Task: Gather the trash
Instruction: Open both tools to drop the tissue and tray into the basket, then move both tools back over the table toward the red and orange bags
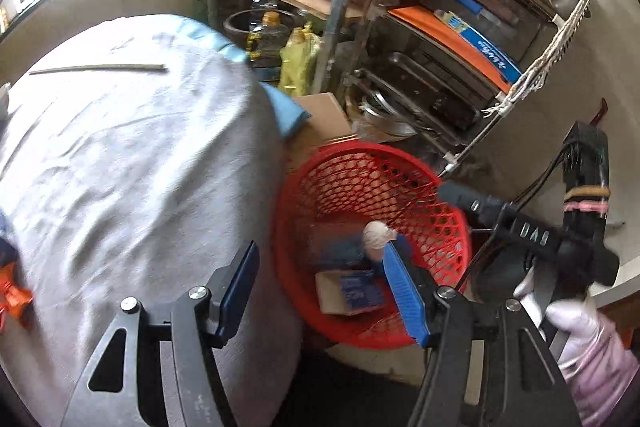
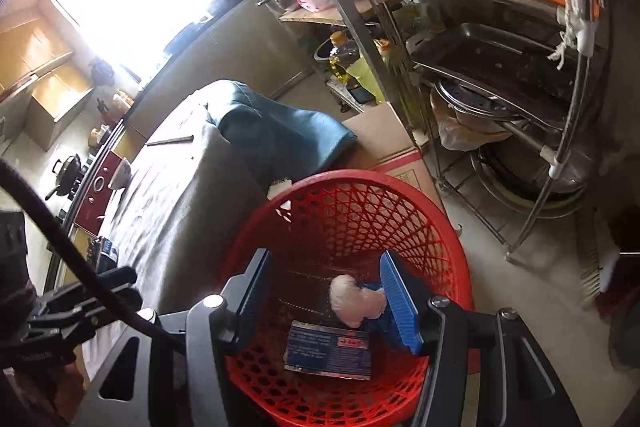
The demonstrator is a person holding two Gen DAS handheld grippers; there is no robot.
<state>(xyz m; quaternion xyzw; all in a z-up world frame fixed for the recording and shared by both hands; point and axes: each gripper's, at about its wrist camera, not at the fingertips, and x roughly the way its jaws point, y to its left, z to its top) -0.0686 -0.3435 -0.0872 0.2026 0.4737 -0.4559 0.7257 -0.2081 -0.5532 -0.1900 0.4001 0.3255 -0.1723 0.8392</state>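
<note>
A red mesh basket [image 1: 424, 223] stands on the floor beside the cloth-covered table; it also shows in the right wrist view [image 2: 360, 211]. In it lie a blue printed box [image 2: 328, 351], also in the left wrist view [image 1: 352, 293], and a crumpled white tissue [image 2: 356, 299], also in the left wrist view [image 1: 378, 233]. My right gripper [image 2: 324, 301] is open above the basket, the tissue touching its right finger. My left gripper [image 1: 324, 291] is open and empty over the table edge and basket. A thin stick [image 1: 100, 68] lies on the table.
A grey cloth covers the table [image 1: 120, 167], with a blue cloth [image 2: 276, 131] at its far end. A metal rack [image 1: 440, 67] with pans and trays stands behind the basket. A cardboard box [image 2: 380, 131] lies on the floor. A stove [image 2: 100, 187] stands left.
</note>
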